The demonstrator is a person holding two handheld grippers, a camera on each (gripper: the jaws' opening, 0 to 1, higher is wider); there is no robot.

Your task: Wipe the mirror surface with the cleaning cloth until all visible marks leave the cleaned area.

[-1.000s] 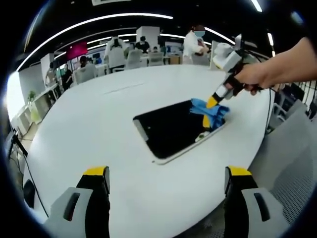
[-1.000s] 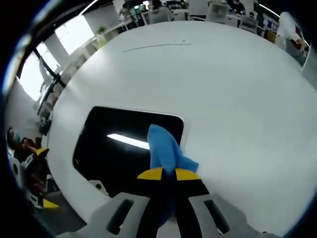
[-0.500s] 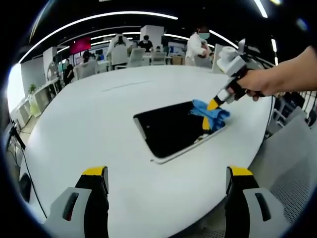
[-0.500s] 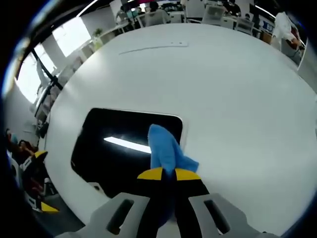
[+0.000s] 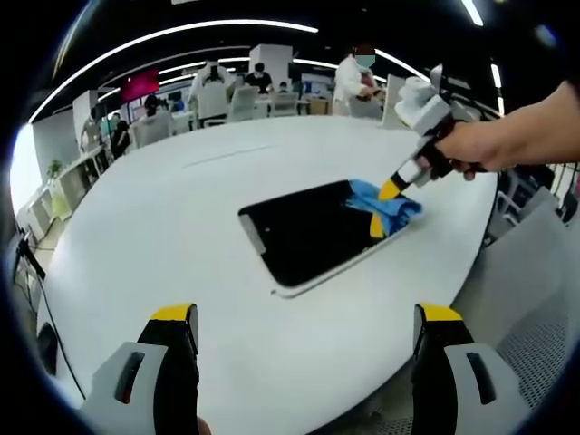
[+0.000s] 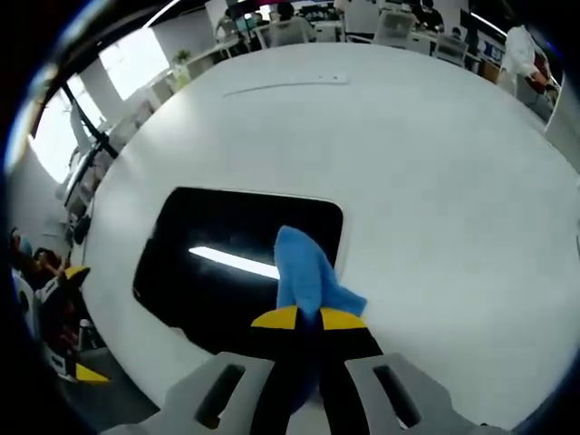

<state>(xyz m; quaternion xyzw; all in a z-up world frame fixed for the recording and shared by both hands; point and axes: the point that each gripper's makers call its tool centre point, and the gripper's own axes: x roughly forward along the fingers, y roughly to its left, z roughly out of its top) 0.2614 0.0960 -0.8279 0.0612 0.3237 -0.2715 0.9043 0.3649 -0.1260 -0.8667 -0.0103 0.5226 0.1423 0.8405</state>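
Note:
A dark rectangular mirror (image 5: 304, 234) with a thin white frame lies flat on the round white table (image 5: 172, 217). My right gripper (image 5: 391, 189), held by a hand coming in from the right, is shut on a blue cleaning cloth (image 5: 385, 203) pressed on the mirror's right end. In the right gripper view the cloth (image 6: 304, 275) sticks out ahead of my shut right gripper (image 6: 308, 318), resting on the mirror (image 6: 217, 263) near its corner; a ceiling light reflects in the glass. My left gripper (image 5: 304, 315) stands open above the table's near edge, well short of the mirror.
Office desks, chairs and several people (image 5: 355, 80) stand beyond the table's far side. A grey chair (image 5: 535, 299) is at the right, past the table edge. The left gripper's yellow tips (image 6: 72, 322) show at the left in the right gripper view.
The right gripper with the cloth has shifted slightly along the mirror's right end, towards the far corner. The left gripper stays open and almost still.

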